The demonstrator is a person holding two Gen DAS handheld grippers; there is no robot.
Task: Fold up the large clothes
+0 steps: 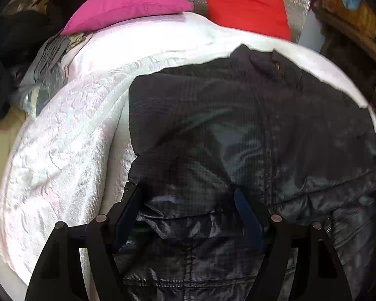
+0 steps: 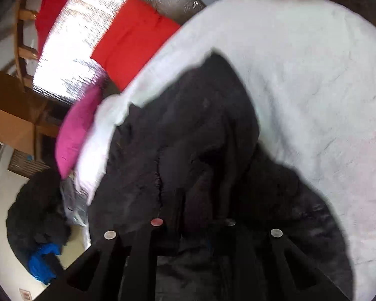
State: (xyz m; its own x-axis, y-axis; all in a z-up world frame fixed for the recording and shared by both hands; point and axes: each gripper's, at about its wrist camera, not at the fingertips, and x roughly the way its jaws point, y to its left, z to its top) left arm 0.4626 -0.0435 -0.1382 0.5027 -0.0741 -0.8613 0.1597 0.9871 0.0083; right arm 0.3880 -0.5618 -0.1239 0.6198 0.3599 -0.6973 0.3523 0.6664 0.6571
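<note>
Fold in progress, early-to-middle by my reading. The dark quilted jacket (image 1: pixel 250 130) lies on the bed (image 1: pixel 62 138), over the white textured bedspread, its collar toward the head edge where the pink pillow (image 1: pixel 127 7) and the red pillow (image 1: pixel 248 7) sit.

My left gripper (image 1: pixel 188 200) has its jaws spread wide, the shiny hem-side fabric lying between and under them; I cannot tell from this view whether either finger actually pinches cloth, so I log it as open over the hem.

My right gripper (image 2: pixel 195 223) is harder to read: the black fingers sit against black fabric and the frame is blurred. The jaws look narrow, with a ridge of jacket bunched up right in front of them, but I cannot say for certain that they are closed on it.

In the right wrist view the jacket rises into a heaped fold with one part draped toward the far side of the bed (a sleeve or side panel, I judge). In the left wrist view the left side edge looks fairly straight.

Done, as far as I can see: jacket laid out on the bed, one side possibly tucked. Left: bring in the remaining side, fold hem to collar, flatten.

Off the bed's left edge, a heap of dark clothes (image 2: pixel 37 213) with a blue item (image 2: pixel 42 263) on the floor.
</note>
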